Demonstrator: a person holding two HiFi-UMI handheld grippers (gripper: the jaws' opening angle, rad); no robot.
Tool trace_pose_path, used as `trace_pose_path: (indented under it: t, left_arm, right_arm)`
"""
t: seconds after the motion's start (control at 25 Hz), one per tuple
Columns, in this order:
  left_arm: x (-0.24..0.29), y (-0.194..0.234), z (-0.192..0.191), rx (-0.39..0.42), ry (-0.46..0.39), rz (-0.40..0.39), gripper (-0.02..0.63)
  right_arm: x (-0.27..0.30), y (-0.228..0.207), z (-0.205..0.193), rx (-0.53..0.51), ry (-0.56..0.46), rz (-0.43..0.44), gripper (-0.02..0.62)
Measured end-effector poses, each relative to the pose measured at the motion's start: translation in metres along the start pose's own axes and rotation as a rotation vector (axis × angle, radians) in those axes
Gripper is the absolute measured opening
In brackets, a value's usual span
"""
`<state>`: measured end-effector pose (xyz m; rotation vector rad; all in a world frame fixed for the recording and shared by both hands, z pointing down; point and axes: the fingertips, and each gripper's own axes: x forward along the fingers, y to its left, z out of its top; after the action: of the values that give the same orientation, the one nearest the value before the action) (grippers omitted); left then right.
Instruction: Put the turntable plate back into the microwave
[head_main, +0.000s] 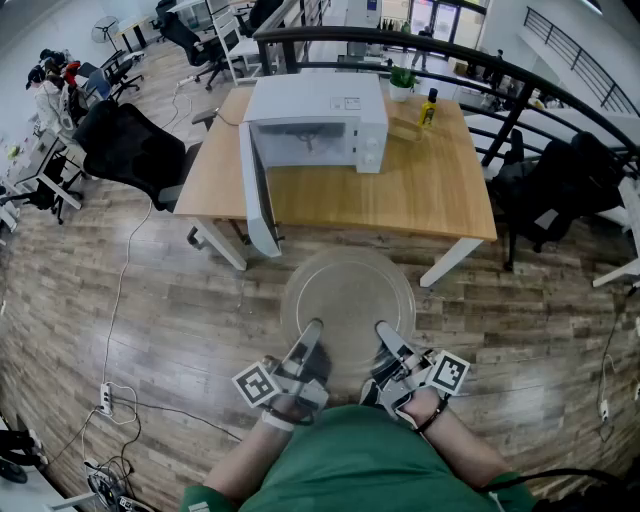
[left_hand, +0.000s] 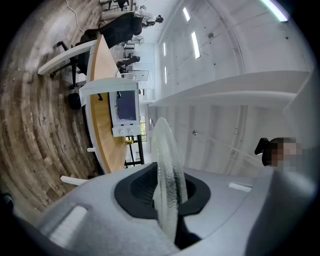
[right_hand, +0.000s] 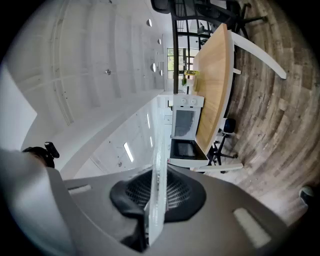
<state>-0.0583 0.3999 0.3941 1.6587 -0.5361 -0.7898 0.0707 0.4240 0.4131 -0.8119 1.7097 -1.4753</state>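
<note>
A round clear glass turntable plate (head_main: 347, 295) hangs flat above the wooden floor, held at its near rim by both grippers. My left gripper (head_main: 312, 328) is shut on the plate's near-left edge, and my right gripper (head_main: 382, 329) is shut on its near-right edge. In the left gripper view the plate (left_hand: 167, 175) stands edge-on between the jaws; in the right gripper view the plate (right_hand: 157, 190) shows the same way. The white microwave (head_main: 318, 122) sits on the wooden table (head_main: 420, 190) ahead, its door (head_main: 254, 190) swung wide open to the left.
A small potted plant (head_main: 402, 82) and a yellow bottle (head_main: 428, 108) stand on the table right of the microwave. Black office chairs (head_main: 130, 150) flank the table's left; another chair (head_main: 560, 190) is at the right. Cables and a power strip (head_main: 105, 398) lie on the floor at left.
</note>
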Motion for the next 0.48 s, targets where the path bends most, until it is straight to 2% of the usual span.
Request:
trace_pose_path:
  t: [0.48]
  left_arm:
    - [0.007,-0.006,-0.014,0.005,-0.006,0.0,0.035]
  right_arm:
    - [-0.01,0.007,0.01,0.005,0.011,0.006,0.031]
